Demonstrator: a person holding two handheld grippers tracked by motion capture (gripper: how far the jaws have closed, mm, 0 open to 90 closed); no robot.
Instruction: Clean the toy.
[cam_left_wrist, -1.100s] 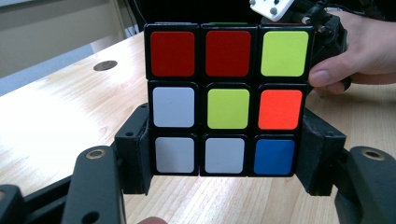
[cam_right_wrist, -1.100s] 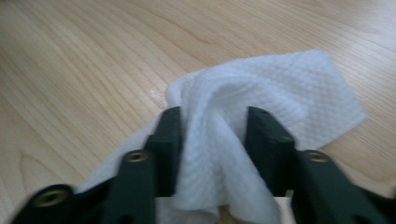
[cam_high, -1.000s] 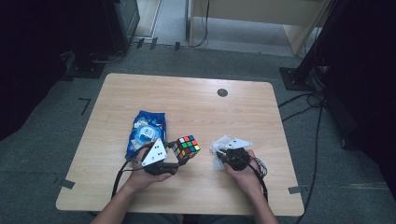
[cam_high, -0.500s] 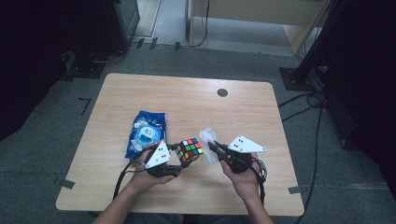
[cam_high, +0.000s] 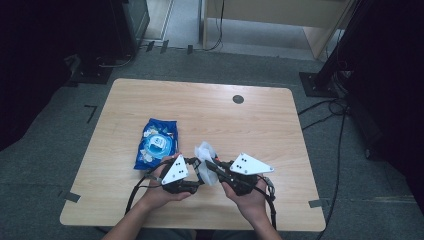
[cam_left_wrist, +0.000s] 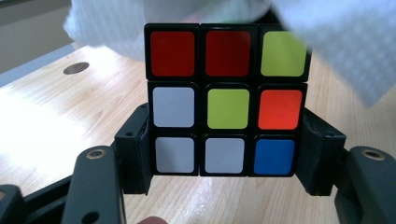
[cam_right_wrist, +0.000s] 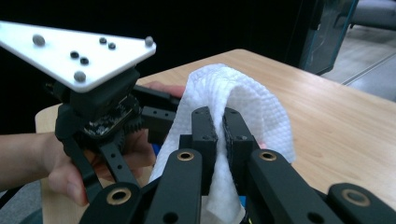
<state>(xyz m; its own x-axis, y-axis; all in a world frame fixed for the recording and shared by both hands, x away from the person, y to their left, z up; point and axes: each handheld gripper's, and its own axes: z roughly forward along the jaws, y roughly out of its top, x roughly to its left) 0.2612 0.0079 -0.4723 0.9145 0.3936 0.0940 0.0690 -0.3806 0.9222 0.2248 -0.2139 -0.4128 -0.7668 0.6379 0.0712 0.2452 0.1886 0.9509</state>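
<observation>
Left gripper clamps a puzzle cube; right gripper pinches a white wipe above the table.

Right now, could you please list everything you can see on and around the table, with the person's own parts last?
Rubik's cube: one, black frame with red, white, green, orange and blue tiles, clamped between the left gripper's jaws above the table's near edge.
Wet wipe: one, white, pinched in the right gripper, draped beside the cube.
Wet-wipe packet: one, blue, lying on the table left of centre.
Table: one, light wood, round dark grommet near its far edge.
Cables: several, black, on the grey floor at the right.
Left gripper: one, black with white plate, shut on the cube.
Right gripper: one, black, shut on the wipe.
Hands: two, at the bottom edge.
</observation>
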